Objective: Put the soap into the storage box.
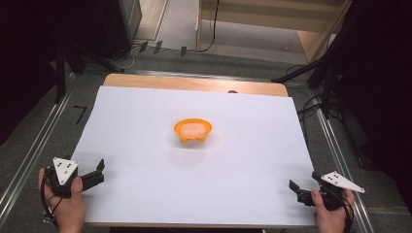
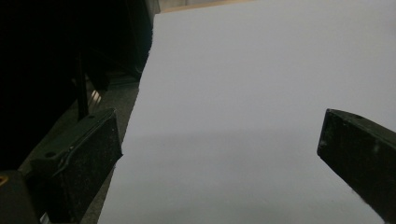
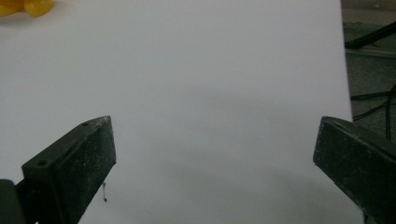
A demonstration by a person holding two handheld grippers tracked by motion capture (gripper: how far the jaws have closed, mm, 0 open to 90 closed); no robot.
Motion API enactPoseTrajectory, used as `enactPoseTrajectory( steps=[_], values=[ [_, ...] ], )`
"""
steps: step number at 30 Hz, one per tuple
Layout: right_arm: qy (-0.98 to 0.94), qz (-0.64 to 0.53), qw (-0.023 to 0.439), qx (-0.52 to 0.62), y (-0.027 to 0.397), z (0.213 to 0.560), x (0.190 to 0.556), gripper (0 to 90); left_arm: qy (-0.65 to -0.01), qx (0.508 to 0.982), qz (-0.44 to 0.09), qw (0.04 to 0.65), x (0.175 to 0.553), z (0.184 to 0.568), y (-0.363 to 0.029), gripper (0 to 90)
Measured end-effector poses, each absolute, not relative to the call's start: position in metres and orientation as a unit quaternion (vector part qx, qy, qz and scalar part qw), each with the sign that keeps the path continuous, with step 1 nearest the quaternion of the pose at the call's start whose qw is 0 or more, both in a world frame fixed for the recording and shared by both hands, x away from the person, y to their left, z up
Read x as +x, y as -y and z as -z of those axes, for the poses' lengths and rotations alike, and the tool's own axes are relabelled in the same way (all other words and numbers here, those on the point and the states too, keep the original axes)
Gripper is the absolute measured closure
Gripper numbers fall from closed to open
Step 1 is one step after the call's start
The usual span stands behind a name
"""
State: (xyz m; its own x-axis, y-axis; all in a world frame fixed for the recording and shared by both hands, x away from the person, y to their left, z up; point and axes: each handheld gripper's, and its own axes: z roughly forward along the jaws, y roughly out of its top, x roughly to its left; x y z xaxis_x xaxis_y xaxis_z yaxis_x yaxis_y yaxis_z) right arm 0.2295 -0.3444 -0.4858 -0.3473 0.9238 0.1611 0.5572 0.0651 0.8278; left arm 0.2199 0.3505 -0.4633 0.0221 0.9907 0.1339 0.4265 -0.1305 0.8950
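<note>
White sheeting (image 1: pixel 145 145) covers nearly the whole table (image 1: pixel 194 83), leaving a strip of bare wood along the far edge; beyond it the floor runs off into dark corners where stands and cables are hard to make out. An orange bowl (image 1: pixel 193 131) sits alone near the middle of the sheet, slightly toward the far side, with something pale inside that is too blurred to identify. At the near left corner the left gripper (image 1: pixel 98 173) is held with its jaws spread wide and gripping nothing; the left gripper view shows only blank sheet between them. At the near right corner the right gripper (image 1: pixel 303 188) likewise has its jaws parted and empty. Both are well apart from the bowl, whose edge is cut off at the top left of the right gripper view (image 3: pixel 25 6)
</note>
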Motion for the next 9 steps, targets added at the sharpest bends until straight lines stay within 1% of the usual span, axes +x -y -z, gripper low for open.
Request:
enactPoseTrajectory(
  steps=[9],
  values=[
    [-0.689,-0.441,0.215,0.534,0.3466,0.4872,0.2264,0.0,-0.564,0.629,-0.412,0.342,0.2203,0.4633,-0.3506,0.1]
  ],
)
